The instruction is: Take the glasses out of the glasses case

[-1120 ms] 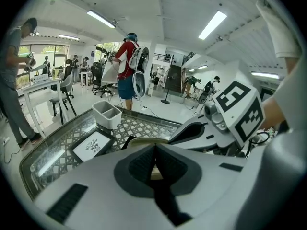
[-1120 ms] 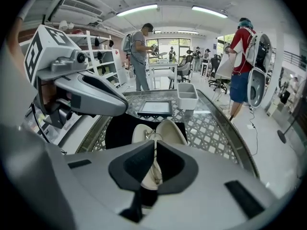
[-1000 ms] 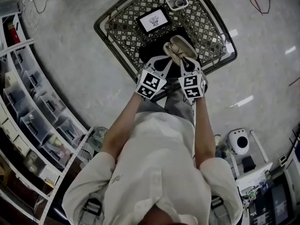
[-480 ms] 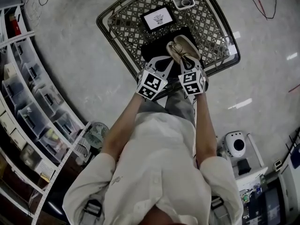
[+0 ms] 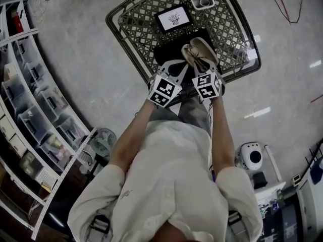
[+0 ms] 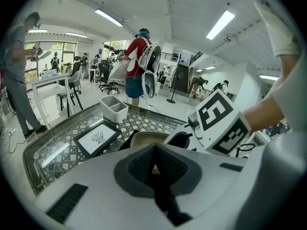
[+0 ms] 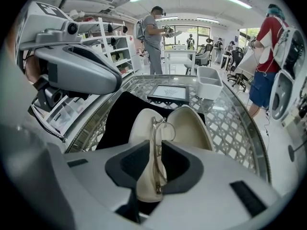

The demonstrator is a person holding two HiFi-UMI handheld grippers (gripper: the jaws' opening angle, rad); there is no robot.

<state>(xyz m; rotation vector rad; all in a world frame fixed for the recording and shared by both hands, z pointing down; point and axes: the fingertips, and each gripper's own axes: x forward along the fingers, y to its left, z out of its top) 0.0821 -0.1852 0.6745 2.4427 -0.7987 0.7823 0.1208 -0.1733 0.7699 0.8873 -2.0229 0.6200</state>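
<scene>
Item: glasses case [image 7: 191, 124] – cream, oval, clamshell type, lying open with both halves facing up on a black mat [image 7: 117, 116] at the near side of a lattice-patterned glass table [image 7: 232, 128]. Contents: glasses [image 7: 154, 133] – thin pale metal frame, folded, standing on edge along the seam between the two halves, one rounded lens rim showing at the far end. Right gripper [image 7: 153, 148]: lowered over the near end of the case, its dark pads closed in narrowly on the glasses frame, with a cream part of the case's near end also between them. Left gripper [image 6: 153, 153]: pads pressed together tip to tip, held just left of the case and level with the right gripper, pointing across the table; the right gripper's marker cube [image 6: 221, 123] fills its view at the right. Arms, head view: both forearms reach forward from the torso, roughly parallel, the grippers side by side at the table's near edge, close but apart. Also on the table, beyond the case: a dark-framed panel [image 7: 168, 93] with a small printed design, and a white two-compartment bin [image 7: 209, 83] at the far edge.
</scene>
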